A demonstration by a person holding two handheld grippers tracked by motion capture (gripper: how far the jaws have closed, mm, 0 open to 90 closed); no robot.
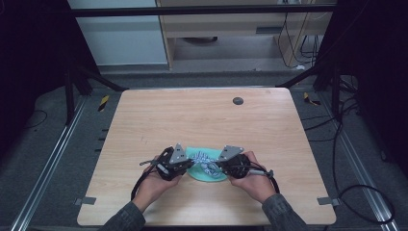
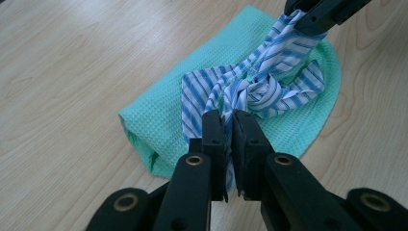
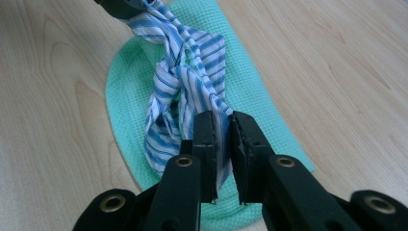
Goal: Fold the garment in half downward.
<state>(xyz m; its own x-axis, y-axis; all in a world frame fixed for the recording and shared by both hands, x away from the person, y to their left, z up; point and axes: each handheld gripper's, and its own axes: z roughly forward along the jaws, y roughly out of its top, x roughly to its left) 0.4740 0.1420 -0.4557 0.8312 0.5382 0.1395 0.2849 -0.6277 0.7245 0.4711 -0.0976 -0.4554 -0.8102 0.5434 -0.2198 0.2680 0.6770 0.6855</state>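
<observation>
The left gripper (image 2: 227,120) is clamped on one end of a striped cloth (image 2: 250,86) that is tied in a knot. The cloth lies on a green towel (image 2: 159,120) near the front of the bench (image 1: 202,115). The right gripper (image 3: 222,122) pinches the other end, maybe to pull the knot.

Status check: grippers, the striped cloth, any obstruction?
Left gripper, right gripper both shut on blue-and-white striped cloth. Cloth knotted above green waffle-weave towel. Nothing obstructing.
</observation>
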